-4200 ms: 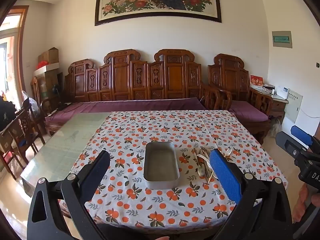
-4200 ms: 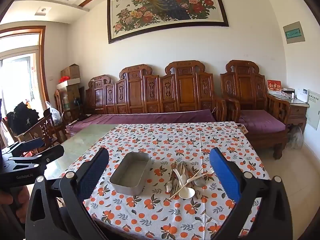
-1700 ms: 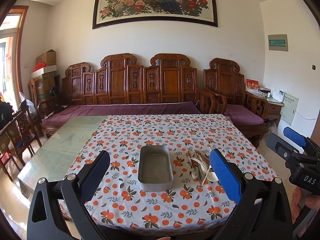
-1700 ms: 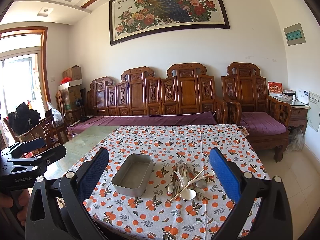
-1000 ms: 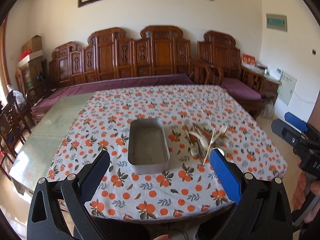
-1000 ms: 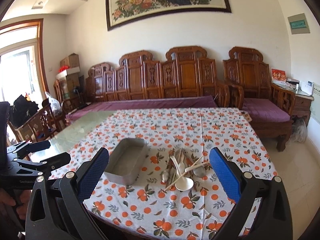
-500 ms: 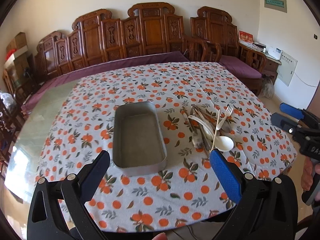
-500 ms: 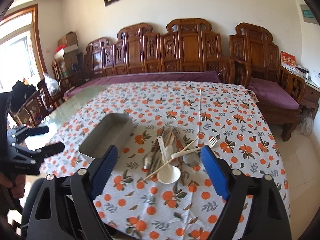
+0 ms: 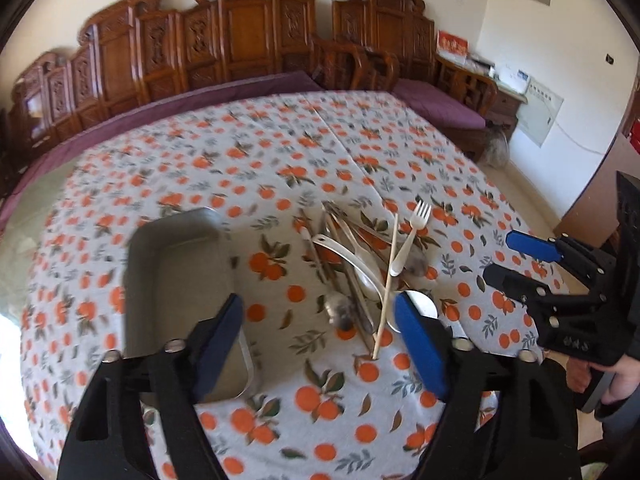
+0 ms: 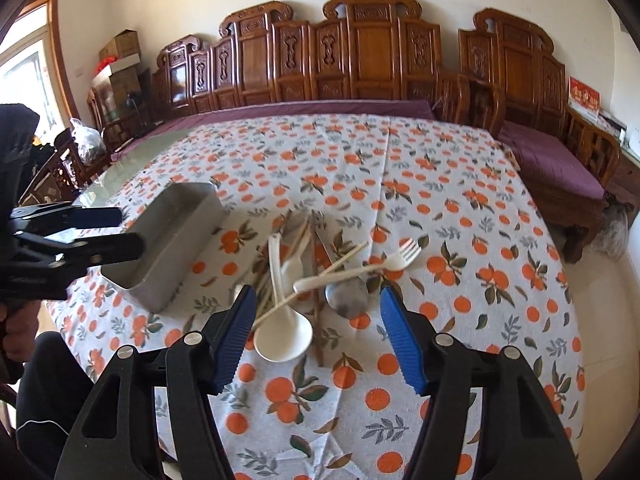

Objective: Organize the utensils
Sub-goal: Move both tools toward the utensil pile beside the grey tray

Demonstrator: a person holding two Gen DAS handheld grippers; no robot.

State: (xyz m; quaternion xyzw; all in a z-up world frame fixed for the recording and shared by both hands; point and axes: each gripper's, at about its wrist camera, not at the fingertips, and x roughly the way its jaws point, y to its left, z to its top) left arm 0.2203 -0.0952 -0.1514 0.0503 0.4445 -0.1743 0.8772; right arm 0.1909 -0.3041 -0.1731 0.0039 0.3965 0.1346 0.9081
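Tray (image 9: 176,280) is sitting left of centre in the left wrist view, a grey metal rectangle on the orange-print tablecloth (image 9: 280,152), and nothing is lying inside it. Left gripper (image 9: 320,336) is hanging at the bottom of the frame, jaws apart after just closing partway, nothing between them; its left finger is overlapping the tray's near right rim in the frame, contact unclear. Utensil pile (image 9: 360,264) is lying right of centre, apart from the tray: metal spoons, chopsticks, a white plastic fork (image 9: 412,236), and a white ladle spoon (image 9: 420,304) partly hidden behind the right finger. Right gripper (image 9: 516,260) is showing at the right edge, jaws parted, empty, a hand (image 9: 620,380) gripping its handle.

Right wrist view: tray (image 10: 172,240) is sitting at left centre, interior looking empty. Pile (image 10: 312,264) is lying mid-frame just right of the tray, the ladle spoon (image 10: 282,332) nearest the camera, the fork (image 10: 376,264) crossing on top. Right gripper (image 10: 316,324) is hovering at the bottom over the pile's near end, jaws released after just narrowing, clamping nothing. Left gripper (image 10: 116,228) is entering from the left edge by the tray's near end.
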